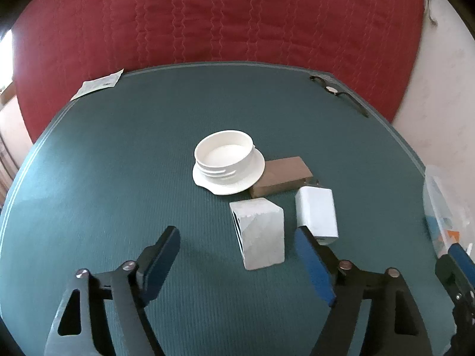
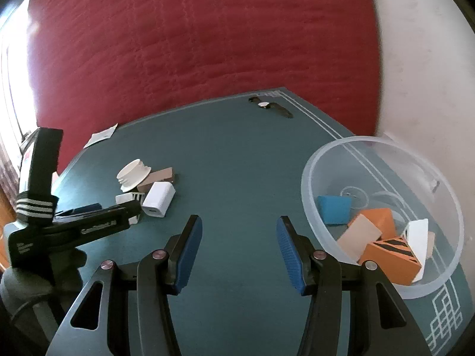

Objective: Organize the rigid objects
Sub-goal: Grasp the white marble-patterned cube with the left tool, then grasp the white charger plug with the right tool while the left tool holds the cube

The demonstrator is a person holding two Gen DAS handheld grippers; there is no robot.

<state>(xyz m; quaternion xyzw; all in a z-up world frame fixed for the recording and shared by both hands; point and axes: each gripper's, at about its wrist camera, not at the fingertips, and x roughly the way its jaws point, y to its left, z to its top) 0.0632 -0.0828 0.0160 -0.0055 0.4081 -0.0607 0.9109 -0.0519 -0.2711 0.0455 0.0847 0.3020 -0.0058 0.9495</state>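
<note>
The left gripper (image 1: 237, 249) is hovering over the green counter (image 1: 118, 154) with its fingers (image 1: 161, 262) standing apart and gripping nothing; the grey slotted block (image 1: 261, 234) is lying between them, nearer the right-hand finger, with no pad touching it. Seen from the left wrist, the white charger (image 1: 317, 210) is lying just beside the block at its 2 o'clock, the brown block (image 1: 282, 176) at its 12 o'clock, and the white threaded cap (image 1: 227, 161) at its 11 o'clock, overlapping the brown block's end. The step in hand appears to be picking the grey slotted block. To do it well, shift the left gripper toward 3 o'clock until the block is sitting centred, keeping the right-hand finger in the gap between block and charger so the charger is not being nudged. Roll the wrist until the pads are facing the block's flat sides squarely, since it is lying skewed, then lower and close. The right gripper (image 2: 239, 243) is waiting with fingers parted and empty, with the clear bowl (image 2: 326, 154) at its 2 o'clock, already holding orange, blue and white blocks (image 2: 383, 219)
</note>
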